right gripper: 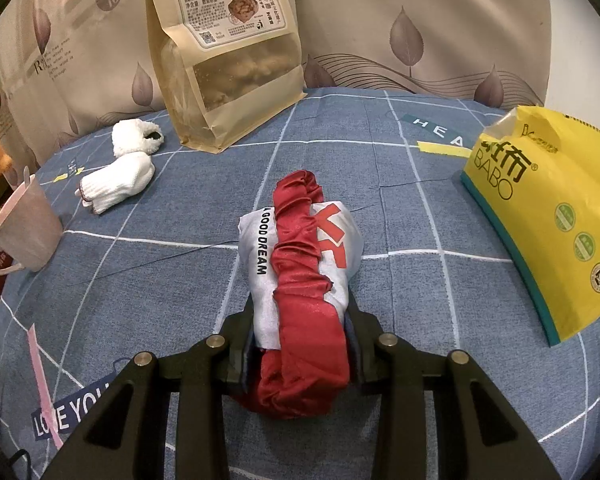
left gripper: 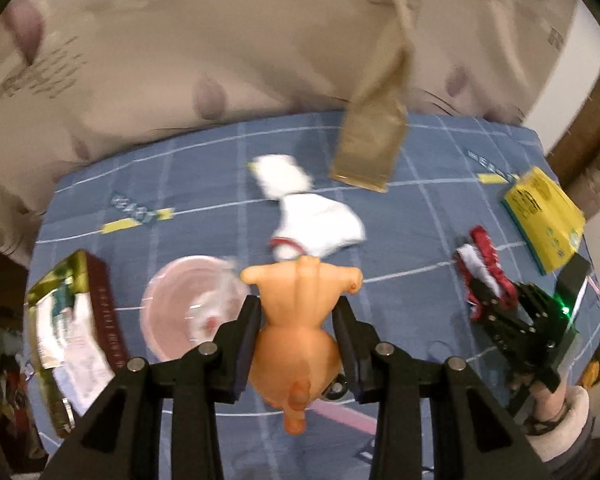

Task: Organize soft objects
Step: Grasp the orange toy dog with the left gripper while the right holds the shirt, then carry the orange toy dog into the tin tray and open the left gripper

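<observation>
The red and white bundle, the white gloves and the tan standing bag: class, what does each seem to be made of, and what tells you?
Red and white bundle: thin satin-like fabric, judging by its sheen and gathers. White gloves: knitted cotton, probably; matte, ribbed. Tan standing bag: kraft paper with a clear plastic window, seemingly.
</observation>
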Available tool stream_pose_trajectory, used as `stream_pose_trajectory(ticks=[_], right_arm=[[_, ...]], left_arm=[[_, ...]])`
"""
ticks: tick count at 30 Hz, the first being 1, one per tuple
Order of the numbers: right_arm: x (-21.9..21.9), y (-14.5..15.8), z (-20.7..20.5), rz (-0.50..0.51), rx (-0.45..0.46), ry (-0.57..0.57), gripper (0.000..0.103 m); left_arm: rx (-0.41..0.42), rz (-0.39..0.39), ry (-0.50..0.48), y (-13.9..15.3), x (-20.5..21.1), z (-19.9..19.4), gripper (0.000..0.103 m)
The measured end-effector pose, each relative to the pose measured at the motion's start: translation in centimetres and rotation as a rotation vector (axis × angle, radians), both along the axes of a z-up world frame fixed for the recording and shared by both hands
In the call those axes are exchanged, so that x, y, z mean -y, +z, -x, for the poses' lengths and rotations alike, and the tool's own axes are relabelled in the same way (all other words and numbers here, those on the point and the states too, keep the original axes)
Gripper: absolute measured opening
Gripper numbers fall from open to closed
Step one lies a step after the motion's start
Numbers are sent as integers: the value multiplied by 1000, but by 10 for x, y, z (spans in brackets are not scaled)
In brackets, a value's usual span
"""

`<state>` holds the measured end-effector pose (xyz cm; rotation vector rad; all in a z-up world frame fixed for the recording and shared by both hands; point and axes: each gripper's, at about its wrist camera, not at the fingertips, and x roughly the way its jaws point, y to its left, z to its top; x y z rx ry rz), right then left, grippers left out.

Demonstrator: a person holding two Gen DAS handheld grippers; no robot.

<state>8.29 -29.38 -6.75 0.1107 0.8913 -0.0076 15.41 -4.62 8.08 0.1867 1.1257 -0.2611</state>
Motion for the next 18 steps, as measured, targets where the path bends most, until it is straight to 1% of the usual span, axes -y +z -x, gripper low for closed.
stream_pose_trajectory(ticks=[11,16,18], right_arm=[[-1,0,0,9,-1,1,35],[-1,0,-1,12,-2,1,35],[-1,0,-1,15,-2,1,35]], left_arm=[[59,-38,223,23,-113,-18,37],[84,-52,324,29,-157,-26,37],[84,-54,348,29,-172,-29,37]])
